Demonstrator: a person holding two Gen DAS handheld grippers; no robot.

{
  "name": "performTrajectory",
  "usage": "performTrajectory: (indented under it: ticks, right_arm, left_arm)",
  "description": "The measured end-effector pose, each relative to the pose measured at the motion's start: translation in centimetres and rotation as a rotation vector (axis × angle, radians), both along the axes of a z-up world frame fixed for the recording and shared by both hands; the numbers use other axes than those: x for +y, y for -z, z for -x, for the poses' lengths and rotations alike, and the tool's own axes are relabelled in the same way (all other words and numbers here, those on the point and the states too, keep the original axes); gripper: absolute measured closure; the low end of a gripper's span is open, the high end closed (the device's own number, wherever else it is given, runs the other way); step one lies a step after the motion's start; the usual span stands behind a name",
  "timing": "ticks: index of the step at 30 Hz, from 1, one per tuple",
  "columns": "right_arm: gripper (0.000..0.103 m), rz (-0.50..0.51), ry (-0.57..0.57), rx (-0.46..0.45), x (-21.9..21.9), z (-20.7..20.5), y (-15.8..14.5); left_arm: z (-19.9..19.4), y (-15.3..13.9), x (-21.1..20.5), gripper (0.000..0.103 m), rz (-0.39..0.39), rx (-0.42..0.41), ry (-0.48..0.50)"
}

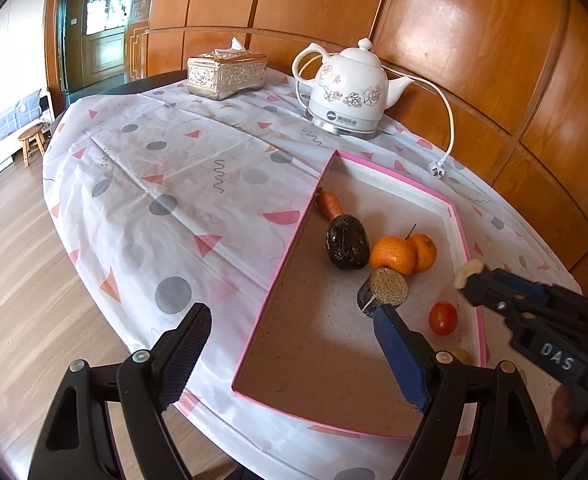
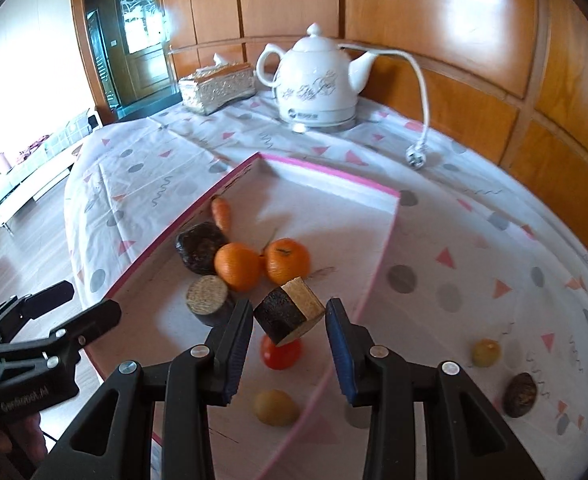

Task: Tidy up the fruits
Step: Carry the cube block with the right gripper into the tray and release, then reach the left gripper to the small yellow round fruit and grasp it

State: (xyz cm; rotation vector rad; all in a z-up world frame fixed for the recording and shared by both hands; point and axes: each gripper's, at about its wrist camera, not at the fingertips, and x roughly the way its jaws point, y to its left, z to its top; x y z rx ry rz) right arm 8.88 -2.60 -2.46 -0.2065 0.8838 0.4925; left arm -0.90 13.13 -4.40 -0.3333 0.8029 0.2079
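A pink-rimmed tray (image 1: pixel 285 248) holds a carrot (image 1: pixel 330 202), a dark purple fruit (image 1: pixel 346 242), two oranges (image 1: pixel 392 254), a dark cut chunk (image 1: pixel 386 288), a tomato (image 1: pixel 442 318) and a yellow fruit (image 2: pixel 275 407). My right gripper (image 2: pixel 289 308) is shut on a second dark-skinned chunk with pale cut faces (image 2: pixel 289 312), held in the air above the tomato (image 2: pixel 279 354) near the tray's right rim. My left gripper (image 1: pixel 291 310) stands open over the tray's near left side with nothing between its fingers.
Outside the tray, on the patterned cloth, lie a yellowish fruit (image 2: pixel 486 352) and a dark fruit (image 2: pixel 520 394). A white kettle (image 1: pixel 346 88) with a loose cord and plug (image 1: pixel 436 170) and a tissue box (image 1: pixel 225 74) stand at the back by the wooden wall. The table's edge drops off at the left.
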Motion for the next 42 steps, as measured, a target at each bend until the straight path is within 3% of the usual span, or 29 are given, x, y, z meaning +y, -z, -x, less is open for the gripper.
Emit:
performTrajectory:
  ticks: [4, 16, 29, 42]
  right_arm:
    - [0.064, -0.031, 0.001, 0.069, 0.5, -0.3, 0.9]
    - [0.063, -0.047, 0.11, 0.015, -3.1, 1.8, 0.2]
    - [0.061, -0.021, 0.425, -0.034, -13.4, 4.3, 1.0]
    - [0.061, 0.022, 0.841, -0.033, -26.2, 8.4, 2.9]
  left_arm:
    - [0.0, 0.1, 0.3, 0.017, 0.005, -0.002, -0.01]
    - [0.1, -0.4, 0.0, 0.017, 0.007, -0.023, 0.01]
    - [0.1, -1.1, -1.6, 0.016, -0.013, -0.042, 0.079]
    - [-0.1, -1.7, -3.7, 0.016, -0.043, -0.053, 0.154]
